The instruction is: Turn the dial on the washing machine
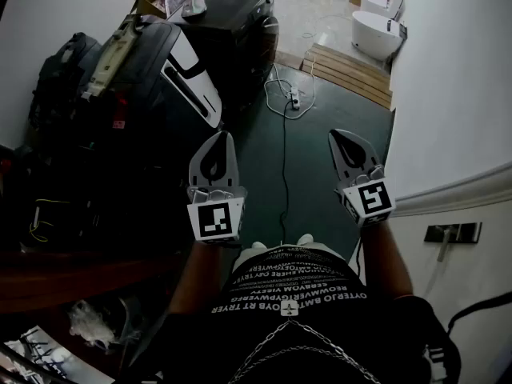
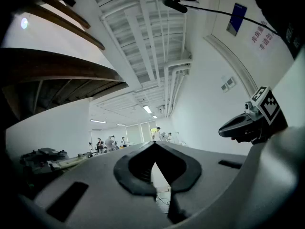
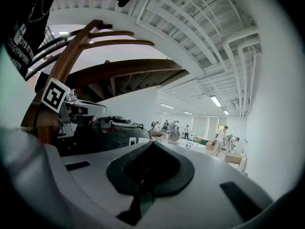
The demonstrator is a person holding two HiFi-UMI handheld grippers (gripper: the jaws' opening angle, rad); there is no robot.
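Hovering over the floor (image 1: 320,126), your left gripper (image 1: 214,162) and right gripper (image 1: 353,152) have fingers (image 2: 127,173) pressed together, empty. No dial shows; it's likely stiff, so pinch its rim.

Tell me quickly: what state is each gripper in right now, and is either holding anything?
Left gripper: shut, tips meeting, nothing held.
Right gripper: shut, jaws together, nothing held.

Both forearms extend forward, side by side. The left gripper (image 1: 218,152) and right gripper (image 1: 349,146) point roughly level, jaw tips together, empty.
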